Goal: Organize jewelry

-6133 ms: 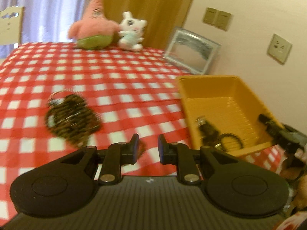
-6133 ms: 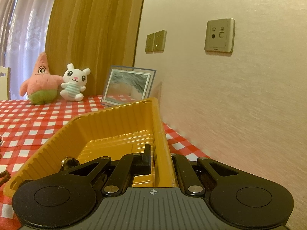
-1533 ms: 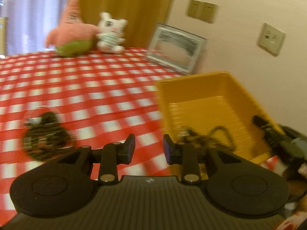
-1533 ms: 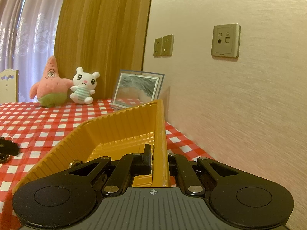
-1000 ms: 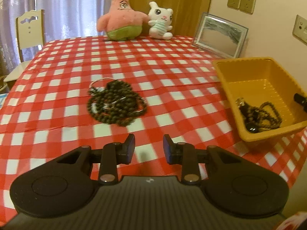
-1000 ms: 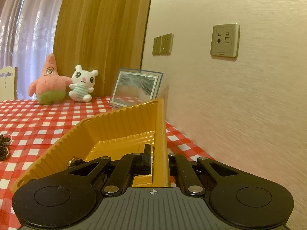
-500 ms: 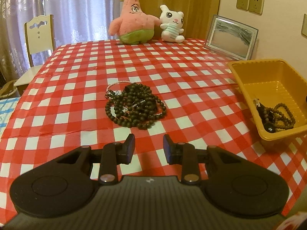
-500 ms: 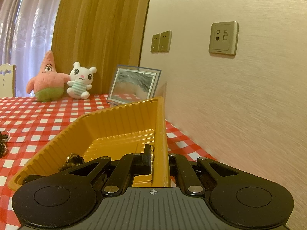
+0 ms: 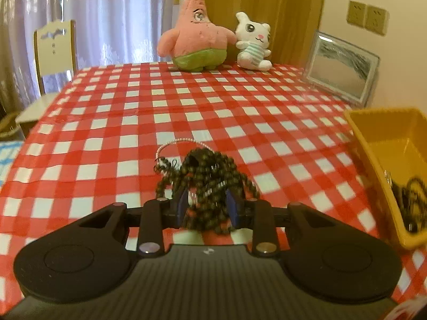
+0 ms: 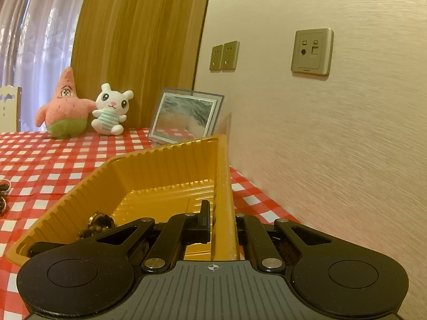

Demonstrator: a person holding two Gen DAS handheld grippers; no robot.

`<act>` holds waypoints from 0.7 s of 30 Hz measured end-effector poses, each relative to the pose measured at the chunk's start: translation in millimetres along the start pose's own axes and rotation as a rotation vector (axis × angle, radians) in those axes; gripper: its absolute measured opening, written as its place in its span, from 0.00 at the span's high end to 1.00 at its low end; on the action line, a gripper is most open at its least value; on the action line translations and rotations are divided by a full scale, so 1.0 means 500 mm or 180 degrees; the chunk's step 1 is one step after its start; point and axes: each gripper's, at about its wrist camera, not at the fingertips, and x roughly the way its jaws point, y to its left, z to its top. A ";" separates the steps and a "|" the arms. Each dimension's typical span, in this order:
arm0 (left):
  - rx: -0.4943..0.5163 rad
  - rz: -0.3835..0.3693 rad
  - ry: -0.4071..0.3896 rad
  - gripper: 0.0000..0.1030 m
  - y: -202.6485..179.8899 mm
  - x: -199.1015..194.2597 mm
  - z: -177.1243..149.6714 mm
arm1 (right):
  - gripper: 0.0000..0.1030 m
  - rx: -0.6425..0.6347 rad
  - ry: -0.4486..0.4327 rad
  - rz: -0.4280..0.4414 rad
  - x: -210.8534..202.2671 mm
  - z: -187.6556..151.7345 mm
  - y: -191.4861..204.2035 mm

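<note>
A heap of dark bead necklaces [image 9: 206,181] with a thin silver chain lies on the red-checked table. My left gripper [image 9: 208,208] is open, its fingers on either side of the heap's near part. A yellow tray [image 9: 373,157] stands at the right with a dark bead string [image 9: 411,194] inside. My right gripper [image 10: 221,224] is shut on the yellow tray's right wall [image 10: 224,186]; beads [image 10: 98,222] lie inside the tray.
A pink star plush [image 9: 196,33] and a white bunny plush [image 9: 253,42] sit at the table's far edge. A framed picture [image 9: 344,69] leans on the wall at the right. A white chair [image 9: 53,50] stands beyond the far left corner.
My left gripper has moved forward and down to the bead heap, and its fingers now straddle it. The right gripper holds the tray wall as before.
</note>
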 end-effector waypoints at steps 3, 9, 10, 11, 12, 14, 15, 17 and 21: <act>-0.0117 -0.0086 0.0004 0.73 0.014 0.024 0.016 | 0.95 -0.0018 0.0009 -0.0001 0.004 -0.001 -0.001; -0.0333 -0.0207 0.0118 0.78 0.033 0.066 0.026 | 0.95 -0.0052 0.0026 -0.0006 0.006 -0.003 0.001; -0.0356 -0.0215 0.0137 0.79 0.037 0.070 0.026 | 0.95 -0.0052 0.0031 -0.0007 0.007 -0.004 -0.001; -0.0381 -0.0238 0.0148 0.81 0.040 0.074 0.026 | 0.95 -0.0054 0.0034 -0.0008 0.007 -0.004 0.001; -0.0399 -0.0254 0.0140 0.83 0.040 0.074 0.025 | 0.95 -0.0054 0.0036 -0.0008 0.008 -0.005 0.000; -0.0402 -0.0264 0.0122 0.89 0.042 0.071 0.025 | 0.95 -0.0054 0.0034 -0.0007 0.008 -0.004 0.000; -0.0402 -0.0272 0.0115 0.94 0.042 0.068 0.025 | 0.95 -0.0056 0.0033 -0.0008 0.008 -0.005 0.000; -0.0423 -0.0309 0.0073 0.94 0.044 0.054 0.026 | 0.95 -0.0055 0.0034 -0.0007 0.008 -0.005 0.000; -0.0431 -0.0402 -0.0084 0.94 0.049 0.000 0.027 | 0.95 -0.0055 0.0033 -0.0006 0.008 -0.005 0.000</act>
